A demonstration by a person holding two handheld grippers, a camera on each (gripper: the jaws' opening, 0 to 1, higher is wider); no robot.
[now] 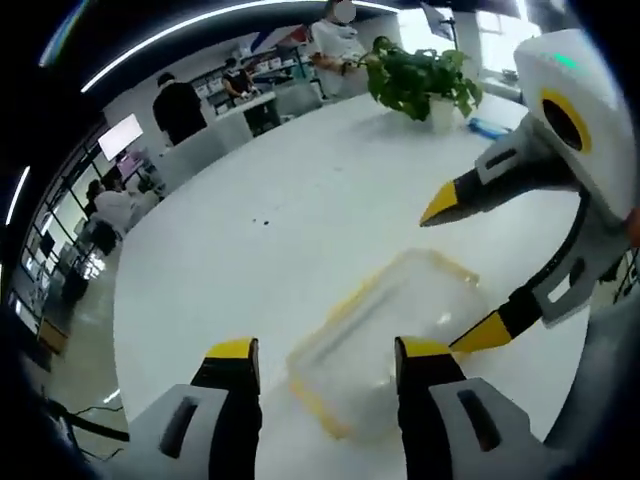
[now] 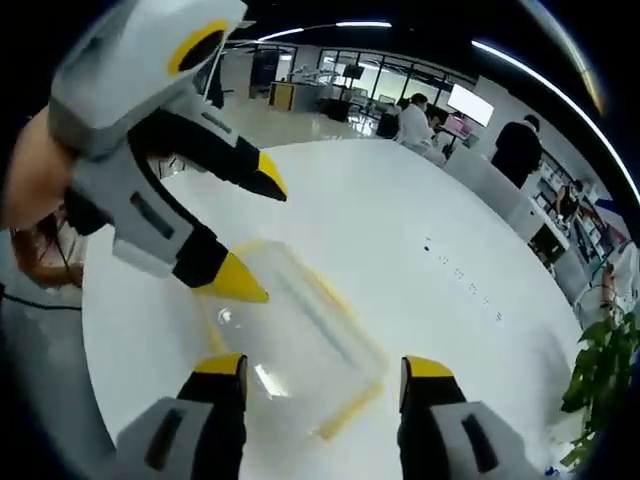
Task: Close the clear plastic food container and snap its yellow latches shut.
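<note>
Nearest, the left gripper stood w/ jaws apart, nothing btwn them, over the near end of the clear container. The container sat flat on the white table, lid seemingly on, yellow latches along its edges; whether any had snapped, couldn't tell. The right gripper came in from the right, jaws wide, empty, one tip just beside the container's right edge. Best approach, I judged: pin the lid w/ one gripper, press each latch down squarely w/ the other. Farther off, a potted plant and people at desks.
</note>
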